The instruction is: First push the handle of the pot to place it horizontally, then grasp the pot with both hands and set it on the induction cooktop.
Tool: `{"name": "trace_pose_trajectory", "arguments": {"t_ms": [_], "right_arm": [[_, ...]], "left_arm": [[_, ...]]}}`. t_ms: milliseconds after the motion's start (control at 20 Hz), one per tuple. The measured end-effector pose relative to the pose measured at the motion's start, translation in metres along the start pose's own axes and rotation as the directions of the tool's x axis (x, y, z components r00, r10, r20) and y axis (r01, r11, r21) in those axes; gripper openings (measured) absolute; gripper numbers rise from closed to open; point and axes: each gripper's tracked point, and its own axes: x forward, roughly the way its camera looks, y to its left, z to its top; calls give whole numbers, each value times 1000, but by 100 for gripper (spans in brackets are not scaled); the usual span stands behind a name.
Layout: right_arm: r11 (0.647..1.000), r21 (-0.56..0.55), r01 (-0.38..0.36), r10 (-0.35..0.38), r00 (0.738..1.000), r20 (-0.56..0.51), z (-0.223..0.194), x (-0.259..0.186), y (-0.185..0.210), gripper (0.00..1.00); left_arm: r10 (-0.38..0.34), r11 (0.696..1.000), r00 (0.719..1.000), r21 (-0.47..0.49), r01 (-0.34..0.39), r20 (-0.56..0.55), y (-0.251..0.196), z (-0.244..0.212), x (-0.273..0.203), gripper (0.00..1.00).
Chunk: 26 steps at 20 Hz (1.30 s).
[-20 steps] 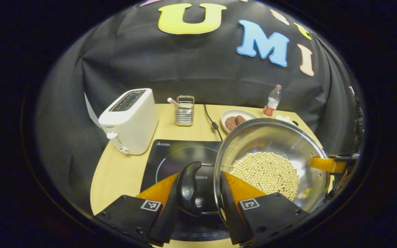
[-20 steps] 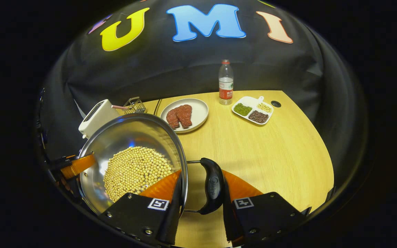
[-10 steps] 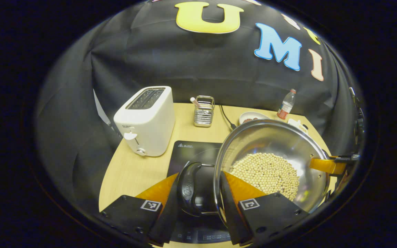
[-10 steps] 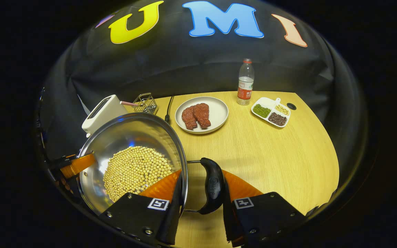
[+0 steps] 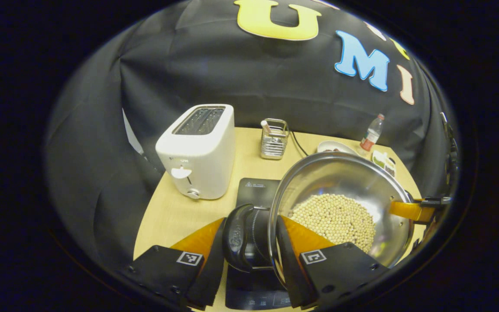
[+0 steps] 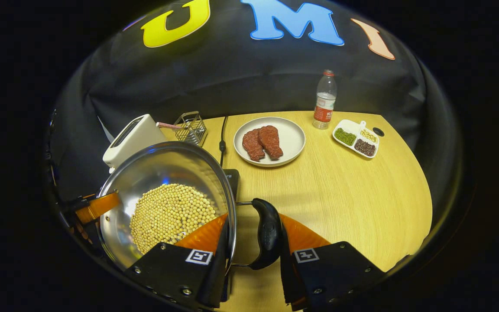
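Observation:
A steel pot (image 5: 340,182) holding soybeans (image 5: 334,219) is gripped from both sides. My left gripper (image 5: 249,225) is shut on its black left handle (image 5: 236,238), one finger outside the handle and the other inside the rim. My right gripper (image 6: 251,227) is shut the same way on the right handle (image 6: 269,234) of the pot (image 6: 167,169). Below the pot lies the black induction cooktop (image 5: 258,190); a corner of the cooktop (image 6: 232,177) peeks out past the rim. I cannot tell whether the pot touches it. Each view shows the other gripper across the pot (image 5: 414,209) (image 6: 95,207).
A white toaster (image 5: 197,151) stands left of the cooktop, a wire holder (image 5: 274,141) behind it with a black cable (image 6: 222,138). Farther right on the wooden table are a plate of meat (image 6: 270,141), a bottle (image 6: 324,100) and a divided dish (image 6: 357,138).
Both grippers have carried the pot to the left, over the cooktop. The toaster is nearer in the left gripper view; a cooktop corner has come into the right gripper view.

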Motion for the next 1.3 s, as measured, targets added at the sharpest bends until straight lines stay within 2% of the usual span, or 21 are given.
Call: {"name": "trace_pose_trajectory", "arguments": {"t_ms": [100,150,450,550,650,750,850,900,1000,1050,1250,1300], "right_arm": [[1000,0,1,-1,1000,-5,-2,6,8,54],[1000,0,1,-1,1000,-8,-1,9,12,54],[1000,6,12,-12,1000,-24,-6,25,29,54],[1000,9,17,-17,999,-27,-8,27,32,54],[1000,12,23,-23,999,-26,-9,28,33,54],[999,18,30,-30,999,-28,-11,28,32,54],[999,24,38,-37,999,-31,-13,29,30,54],[999,27,41,-41,999,-31,-15,29,30,54],[998,33,47,-46,998,-33,-16,30,28,54],[998,34,49,-48,998,-34,-16,31,28,54],[998,42,51,-50,998,-29,-18,33,25,54],[998,45,52,-50,998,-32,-19,33,25,54]], "left_arm": [[2,1000,1000,-3,-2,-1,9,0,8,65],[3,1000,1000,-3,-3,-2,14,-1,10,68],[-4,1000,1000,-8,4,-19,35,-4,29,68],[-9,1000,1000,-6,9,-23,39,-5,33,65],[-17,1000,1000,-4,17,-23,40,-4,37,68],[-24,1000,999,2,24,-23,40,-5,39,65],[-32,999,999,14,32,-23,37,-6,44,68],[-36,999,999,17,36,-23,37,-8,45,65],[-41,999,999,17,41,-27,36,-9,46,68],[-43,999,999,19,43,-27,35,-9,48,65],[-49,998,999,30,49,-21,33,-9,49,72],[-51,998,999,28,52,-19,33,-10,49,65]]}}
